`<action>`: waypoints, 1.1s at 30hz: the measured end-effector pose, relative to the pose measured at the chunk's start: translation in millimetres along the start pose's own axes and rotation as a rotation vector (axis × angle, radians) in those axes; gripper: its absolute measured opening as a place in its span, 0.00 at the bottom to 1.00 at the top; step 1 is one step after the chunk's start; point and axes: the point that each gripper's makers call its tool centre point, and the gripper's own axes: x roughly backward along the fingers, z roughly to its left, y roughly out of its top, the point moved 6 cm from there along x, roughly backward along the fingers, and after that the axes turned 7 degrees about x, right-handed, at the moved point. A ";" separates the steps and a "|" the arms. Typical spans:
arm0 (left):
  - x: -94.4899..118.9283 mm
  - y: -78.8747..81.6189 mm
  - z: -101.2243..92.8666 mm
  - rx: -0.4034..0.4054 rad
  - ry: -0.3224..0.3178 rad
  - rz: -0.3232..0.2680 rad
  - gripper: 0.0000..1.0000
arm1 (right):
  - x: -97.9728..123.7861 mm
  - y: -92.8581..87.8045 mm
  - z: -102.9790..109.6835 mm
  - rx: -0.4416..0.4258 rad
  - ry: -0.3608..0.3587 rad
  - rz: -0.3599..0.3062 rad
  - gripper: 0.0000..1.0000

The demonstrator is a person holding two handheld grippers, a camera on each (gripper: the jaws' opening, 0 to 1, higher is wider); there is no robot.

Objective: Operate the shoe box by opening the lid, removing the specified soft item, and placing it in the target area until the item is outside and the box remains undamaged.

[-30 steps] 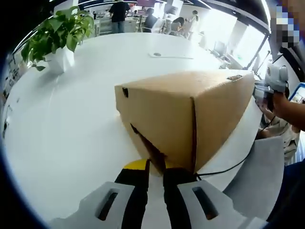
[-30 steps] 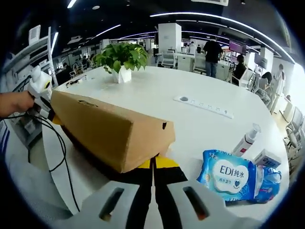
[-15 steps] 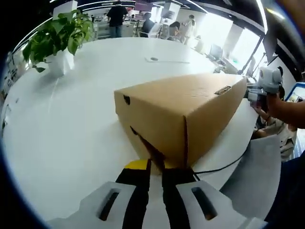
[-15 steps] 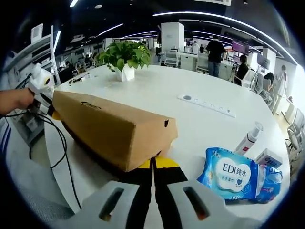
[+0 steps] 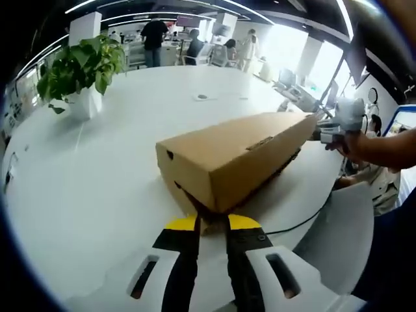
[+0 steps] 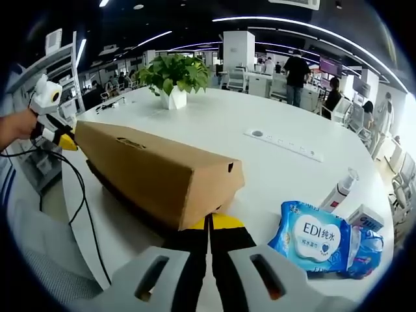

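A brown cardboard shoe box (image 5: pixel 234 159) lies lengthwise on the white round table (image 5: pixel 97 169). Its lid (image 6: pixel 156 169) is held at both short ends, and a dark gap shows under its long edge. My left gripper (image 5: pixel 211 224) is shut on the lid's near edge, with cardboard between its yellow-tipped jaws. That same gripper (image 6: pixel 65 140) appears at the far end in the right gripper view, held by a hand. My right gripper (image 6: pixel 209 224) is shut on the other end of the lid and appears again (image 5: pixel 338 123) in the left gripper view. The soft item inside is hidden.
A blue pack of wet wipes (image 6: pixel 315 237), a spray bottle (image 6: pixel 338 188) and a small box (image 6: pixel 364 214) lie to the right of the shoe box. A potted plant (image 5: pixel 81 65) and a power strip (image 6: pixel 283 144) sit farther back. A black cable (image 6: pixel 81 195) hangs over the table edge.
The lid's end at the left gripper has risen a little in the right gripper view. In the left gripper view the box now looks flatter and longer, as that camera tilted.
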 end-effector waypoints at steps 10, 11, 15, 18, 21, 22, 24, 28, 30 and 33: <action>14.4 12.8 -4.6 -0.029 0.005 -0.089 0.18 | 9.6 4.4 2.2 0.044 0.003 -0.015 0.00; 13.8 13.2 -4.5 -0.030 0.005 -0.100 0.18 | 11.1 4.7 2.3 0.051 0.003 -0.017 0.00; 10.5 7.6 -8.2 -0.021 -0.011 -0.099 0.18 | 16.4 6.9 5.0 0.074 0.016 -0.025 0.00; 8.1 3.4 -8.3 -0.021 -0.012 -0.089 0.18 | 19.3 7.7 9.3 0.108 0.037 -0.024 0.00; 8.5 4.3 -8.6 -0.023 -0.013 -0.092 0.18 | 21.6 8.6 12.9 0.137 0.050 -0.025 0.01; 9.2 5.0 -8.8 -0.025 -0.013 -0.094 0.18 | 22.5 9.7 14.0 0.138 0.058 -0.032 0.02; 9.9 6.4 -7.8 -0.027 -0.009 -0.100 0.17 | 22.4 10.3 13.8 0.146 0.060 -0.032 0.04; 9.1 7.7 -3.8 -0.022 0.017 -0.106 0.16 | 21.9 10.3 13.3 0.149 0.058 -0.028 0.03; 7.4 8.6 -3.2 -0.012 0.029 -0.110 0.16 | 22.0 10.5 13.8 0.153 0.061 -0.027 0.04; 4.5 10.0 -5.9 -0.015 0.026 -0.121 0.17 | 22.2 10.3 14.5 0.175 0.067 -0.023 0.05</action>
